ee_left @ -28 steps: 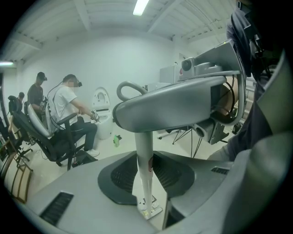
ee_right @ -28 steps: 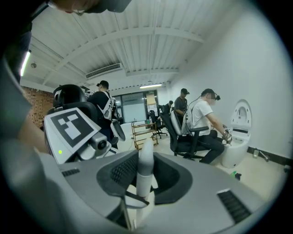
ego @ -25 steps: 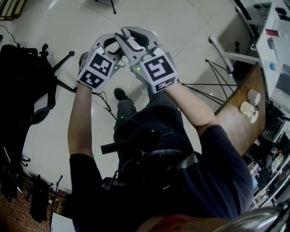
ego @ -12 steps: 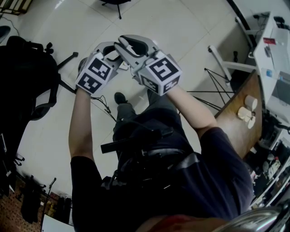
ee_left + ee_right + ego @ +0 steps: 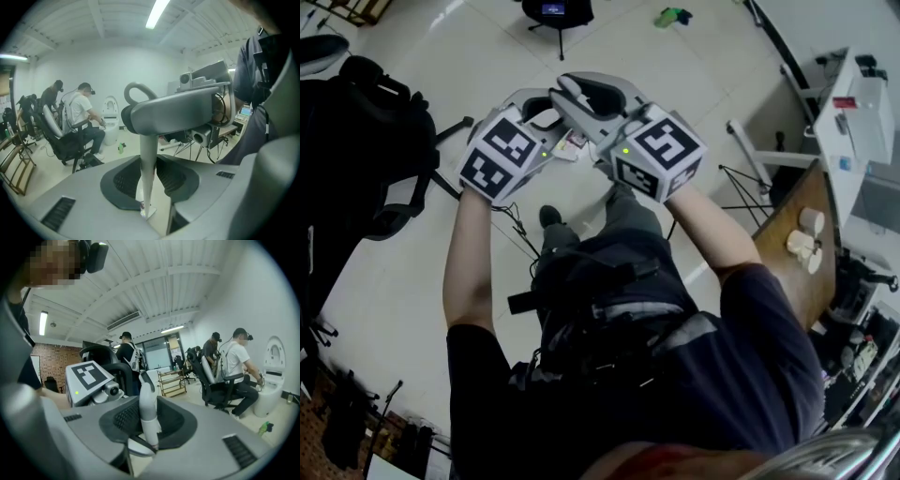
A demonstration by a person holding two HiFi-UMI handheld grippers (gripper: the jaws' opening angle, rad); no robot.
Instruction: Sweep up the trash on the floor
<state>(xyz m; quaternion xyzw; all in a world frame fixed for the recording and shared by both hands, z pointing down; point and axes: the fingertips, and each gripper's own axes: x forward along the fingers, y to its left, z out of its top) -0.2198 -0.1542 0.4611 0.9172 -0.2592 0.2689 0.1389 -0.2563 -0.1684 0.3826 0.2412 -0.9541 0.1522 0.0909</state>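
Note:
My two grippers are raised in front of my chest with their tips crossing. The left gripper (image 5: 539, 98) (image 5: 152, 211) is shut on a thin pale flat piece (image 5: 147, 178) that stands upright between its jaws. That piece shows white and pinkish (image 5: 572, 143) under the tips. The right gripper (image 5: 581, 94) (image 5: 140, 446) is shut on a white handle with a grey tip (image 5: 147, 416). What hangs below either held piece is hidden. A green scrap of trash (image 5: 673, 16) (image 5: 265, 428) lies on the pale tiled floor far ahead.
A black office chair (image 5: 366, 141) stands at the left. At the right are a wooden table (image 5: 792, 202) with white cups (image 5: 806, 234) and a tripod's legs (image 5: 741, 178). A stand with a screen (image 5: 555, 11) is ahead. Other people (image 5: 84, 122) sit on chairs across the room.
Both grippers have risen together and shifted slightly right in the head view, still crossed. The view has tilted up, bringing the green scrap and the stand into sight. The jaws look unchanged.

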